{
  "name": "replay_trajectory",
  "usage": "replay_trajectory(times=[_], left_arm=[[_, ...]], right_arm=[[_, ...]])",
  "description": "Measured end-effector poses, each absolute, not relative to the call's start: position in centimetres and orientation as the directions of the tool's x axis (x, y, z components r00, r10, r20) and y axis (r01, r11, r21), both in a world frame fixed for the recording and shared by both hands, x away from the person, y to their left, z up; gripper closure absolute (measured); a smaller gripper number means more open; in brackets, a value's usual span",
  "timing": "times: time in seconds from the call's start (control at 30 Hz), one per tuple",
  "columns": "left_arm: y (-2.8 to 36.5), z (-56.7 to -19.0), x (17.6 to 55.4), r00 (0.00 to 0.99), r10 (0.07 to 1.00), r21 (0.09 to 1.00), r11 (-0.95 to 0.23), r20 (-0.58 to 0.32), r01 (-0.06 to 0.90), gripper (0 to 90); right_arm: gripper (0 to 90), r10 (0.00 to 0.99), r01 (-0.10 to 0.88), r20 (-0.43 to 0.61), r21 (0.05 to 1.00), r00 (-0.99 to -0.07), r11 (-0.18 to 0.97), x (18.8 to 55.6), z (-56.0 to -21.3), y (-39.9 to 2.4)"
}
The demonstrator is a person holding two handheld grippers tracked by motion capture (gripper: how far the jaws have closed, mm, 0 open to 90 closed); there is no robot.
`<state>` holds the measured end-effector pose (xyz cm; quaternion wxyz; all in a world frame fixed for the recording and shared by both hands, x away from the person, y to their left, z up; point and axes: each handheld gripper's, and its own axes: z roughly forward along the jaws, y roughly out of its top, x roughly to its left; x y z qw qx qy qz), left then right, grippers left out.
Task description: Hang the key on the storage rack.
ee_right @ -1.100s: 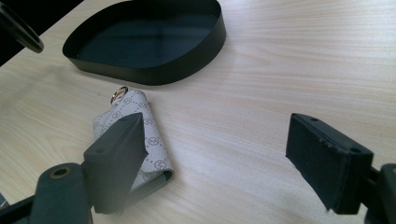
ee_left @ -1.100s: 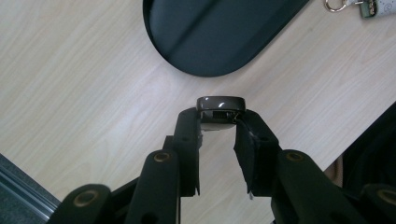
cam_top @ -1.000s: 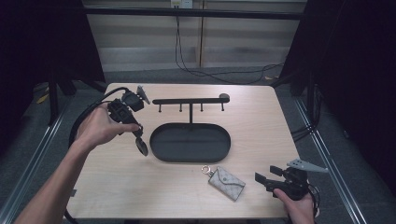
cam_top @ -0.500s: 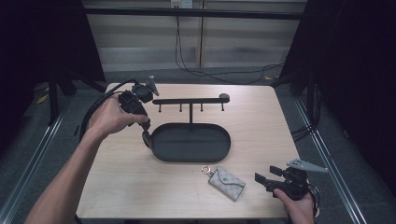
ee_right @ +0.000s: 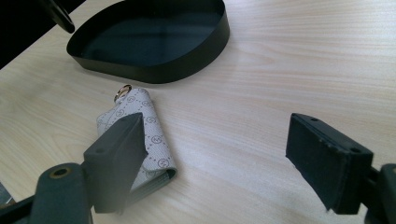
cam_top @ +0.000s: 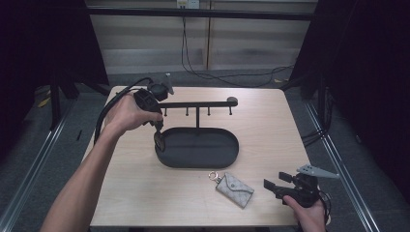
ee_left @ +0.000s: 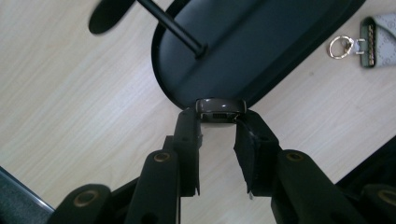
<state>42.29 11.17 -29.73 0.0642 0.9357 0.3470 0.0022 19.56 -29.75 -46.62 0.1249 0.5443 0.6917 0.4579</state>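
My left gripper [cam_top: 158,136] [ee_left: 219,119] is shut on a small dark band-like object [ee_left: 220,111] [cam_top: 159,141], pointing down over the left end of the black oval tray [cam_top: 198,164] [ee_left: 280,46]. A black post with a hook bar [cam_top: 198,104] rises from the tray's back. A grey patterned key pouch [cam_top: 234,189] [ee_right: 149,126] [ee_left: 378,39] with a gold ring [ee_left: 340,46] lies in front of the tray. My right gripper [cam_top: 275,180] [ee_right: 215,144] rests open near the table's front right, just right of the pouch, holding nothing.
The wooden table [cam_top: 270,130] has bare room right of the tray and at front left. The left gripper's cable [cam_top: 109,108] loops off the table's left edge. Dark curtains and a metal frame surround the table.
My left gripper carried the dark object rightwards and forwards, from the table's far left to the tray's left end. The right gripper and the pouch stayed put.
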Motion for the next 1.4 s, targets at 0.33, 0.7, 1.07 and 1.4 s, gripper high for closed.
replay_trajectory(times=[0.33,0.7,1.07,1.4], left_arm=[[9.8,-30.2,43.6,0.738,0.675,0.1,-0.734,-0.012,0.672,70.8],[9.1,-30.6,44.6,0.714,0.7,0.093,-0.711,-0.004,0.697,70.7],[8.7,-30.7,45.3,0.676,0.737,0.079,-0.675,0.012,0.734,70.6],[8.8,-30.9,45.2,0.665,0.747,0.106,-0.662,0.006,0.742,51.2]], right_arm=[[19.7,0.864,0.639,0.327,0.769,-0.382,-0.009,19.6,-46.6,-29.7],[19.7,0.861,0.645,0.331,0.764,-0.386,-0.005,19.6,-46.7,-29.7],[19.7,0.861,0.646,0.329,0.763,-0.389,0.0,19.6,-46.7,-29.6],[19.7,0.86,0.647,0.328,0.763,-0.392,0.004,19.7,-46.7,-29.6]])
